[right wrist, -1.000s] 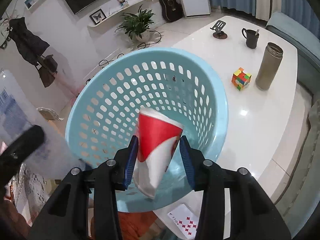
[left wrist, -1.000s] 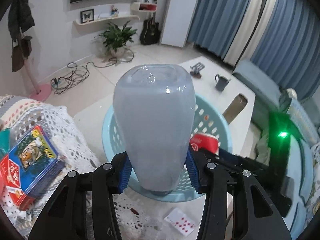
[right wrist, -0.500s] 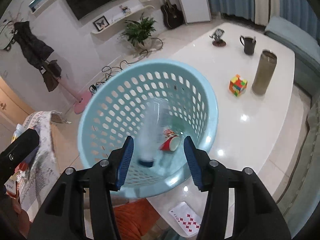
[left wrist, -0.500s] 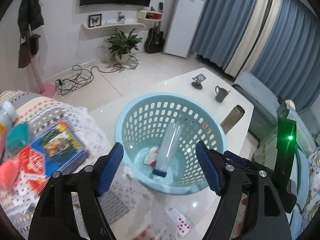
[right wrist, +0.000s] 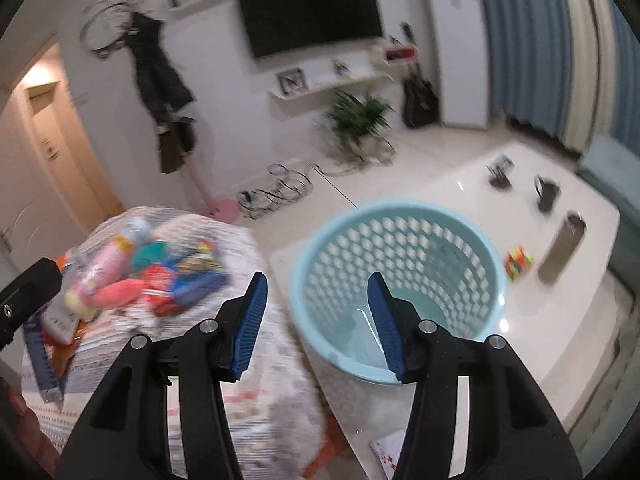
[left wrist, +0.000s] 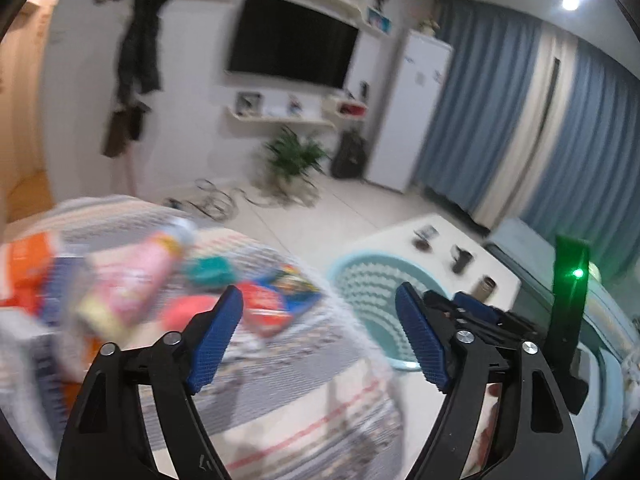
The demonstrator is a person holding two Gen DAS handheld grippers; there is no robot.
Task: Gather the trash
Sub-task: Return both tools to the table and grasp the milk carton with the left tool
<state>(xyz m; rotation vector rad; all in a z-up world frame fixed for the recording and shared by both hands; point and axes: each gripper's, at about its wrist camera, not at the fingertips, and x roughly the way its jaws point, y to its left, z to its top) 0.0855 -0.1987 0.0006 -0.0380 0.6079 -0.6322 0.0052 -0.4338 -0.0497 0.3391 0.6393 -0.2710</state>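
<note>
The light blue perforated basket [right wrist: 400, 248] stands on the white table; it also shows in the left wrist view [left wrist: 372, 280]. A pale bottle [right wrist: 356, 332] lies inside it, partly hidden by a finger. My left gripper [left wrist: 320, 336] is open and empty, raised over a cloth-covered surface [left wrist: 280, 380]. My right gripper [right wrist: 316, 320] is open and empty, above the basket's near rim. A blurred pile of colourful items [left wrist: 160, 280] lies on the cloth to the left; it also shows in the right wrist view [right wrist: 140, 280].
On the white table [right wrist: 560, 320] beyond the basket are a Rubik's cube [right wrist: 519, 263], a metal flask [right wrist: 562, 248], a dark mug [right wrist: 546, 196] and a small stand [right wrist: 500, 174]. A playing card [right wrist: 390, 450] lies by the table edge.
Both grippers let go: the pale bottle and the red cup dropped into the basket. Both grippers then rose and swung left toward the cloth-covered pile; the views are blurred by motion.
</note>
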